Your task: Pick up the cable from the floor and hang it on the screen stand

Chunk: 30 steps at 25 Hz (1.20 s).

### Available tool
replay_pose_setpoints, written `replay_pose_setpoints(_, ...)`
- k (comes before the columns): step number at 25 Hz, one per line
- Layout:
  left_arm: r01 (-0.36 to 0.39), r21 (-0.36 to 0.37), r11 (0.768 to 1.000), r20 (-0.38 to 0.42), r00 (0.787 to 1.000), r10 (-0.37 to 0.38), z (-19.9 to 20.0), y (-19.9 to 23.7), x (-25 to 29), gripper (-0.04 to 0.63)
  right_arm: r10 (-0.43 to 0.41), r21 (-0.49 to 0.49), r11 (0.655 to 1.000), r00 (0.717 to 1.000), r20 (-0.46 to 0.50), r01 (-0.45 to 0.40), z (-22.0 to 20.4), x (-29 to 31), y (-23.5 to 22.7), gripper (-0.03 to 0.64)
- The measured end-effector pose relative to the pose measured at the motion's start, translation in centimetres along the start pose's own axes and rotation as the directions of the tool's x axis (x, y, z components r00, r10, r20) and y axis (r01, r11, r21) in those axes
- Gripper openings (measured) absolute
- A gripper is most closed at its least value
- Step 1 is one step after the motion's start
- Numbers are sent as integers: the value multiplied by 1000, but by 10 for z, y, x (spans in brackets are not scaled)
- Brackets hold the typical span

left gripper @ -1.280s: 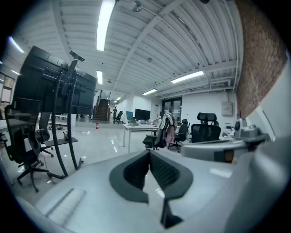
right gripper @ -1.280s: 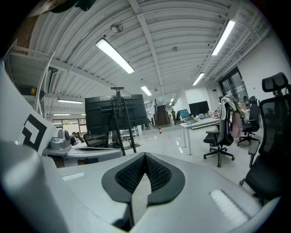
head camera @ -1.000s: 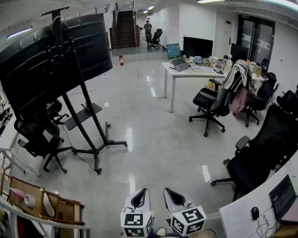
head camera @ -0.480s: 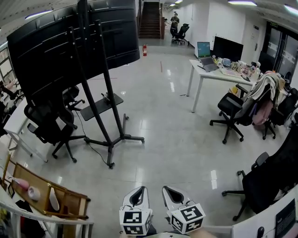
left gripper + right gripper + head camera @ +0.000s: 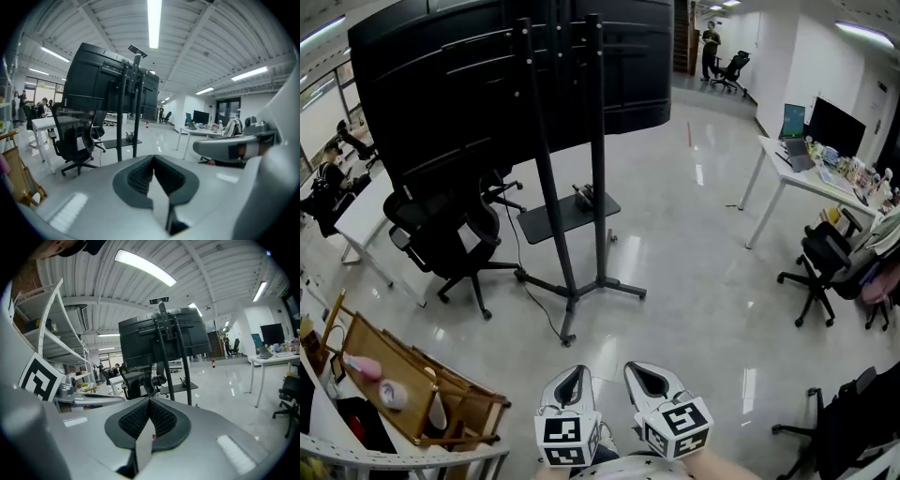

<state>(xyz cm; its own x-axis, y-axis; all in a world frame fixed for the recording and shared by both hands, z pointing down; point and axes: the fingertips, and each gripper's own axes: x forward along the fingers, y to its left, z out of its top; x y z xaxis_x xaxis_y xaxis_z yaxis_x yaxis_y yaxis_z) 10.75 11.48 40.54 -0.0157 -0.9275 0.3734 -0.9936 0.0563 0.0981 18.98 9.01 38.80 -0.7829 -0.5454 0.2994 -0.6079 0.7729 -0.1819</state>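
Note:
The screen stand (image 5: 567, 187) carries a large black screen (image 5: 487, 75), seen from behind, and rests on a black floor base with a small shelf (image 5: 569, 211). A thin black cable (image 5: 542, 309) trails from the stand down over the grey floor beside the base. My left gripper (image 5: 575, 373) and right gripper (image 5: 642, 370) sit side by side at the bottom of the head view, well short of the stand. Both are shut with nothing between the jaws. The left gripper (image 5: 153, 159) faces the stand (image 5: 126, 108), and the right gripper (image 5: 149, 401) also faces the stand (image 5: 171, 348).
A black office chair (image 5: 455, 239) stands left of the stand, beside a white desk (image 5: 366, 211). A wooden rack (image 5: 422, 384) lies low at the left. At the right are a white desk (image 5: 797, 173) and more chairs (image 5: 820, 262). A person (image 5: 710, 37) stands far back.
The view has swung left and forward, so the screen stand now sits nearer and centred. Both grippers stay shut and side by side at the bottom.

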Motion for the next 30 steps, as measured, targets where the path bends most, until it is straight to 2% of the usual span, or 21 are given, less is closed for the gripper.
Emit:
replay_pose_setpoints(6, -148, -37, 988, -13, 989, 147, 14, 110, 38, 8, 59, -2, 998, 998, -15, -59, 20, 106, 7, -2)
replay_pose_setpoints(15, -321, -152, 935, -81, 946, 312, 6, 226, 108, 8, 141, -2, 990, 979, -149, -143, 16, 252, -19, -2)
replay_pose_setpoints(19, -389, -213, 896, -125, 921, 370, 8, 277, 157, 8, 213, -41, 973, 954, -213, -227, 26, 335, -24, -2)
replay_pose_setpoints(24, -439, -232, 868, -125, 898, 421, 27, 334, 210, 8, 295, -88, 940, 914, -277, -330, 39, 433, -26, -2)
replay_pose_setpoints(27, -464, -248, 850, -132, 886, 445, 23, 359, 234, 8, 334, -102, 918, 888, -317, -382, 30, 477, -19, -2)
replay_pose_setpoints(30, -480, -240, 844, -155, 877, 455, 8, 376, 254, 8, 347, -114, 904, 865, -362, -411, 7, 511, -12, -2)
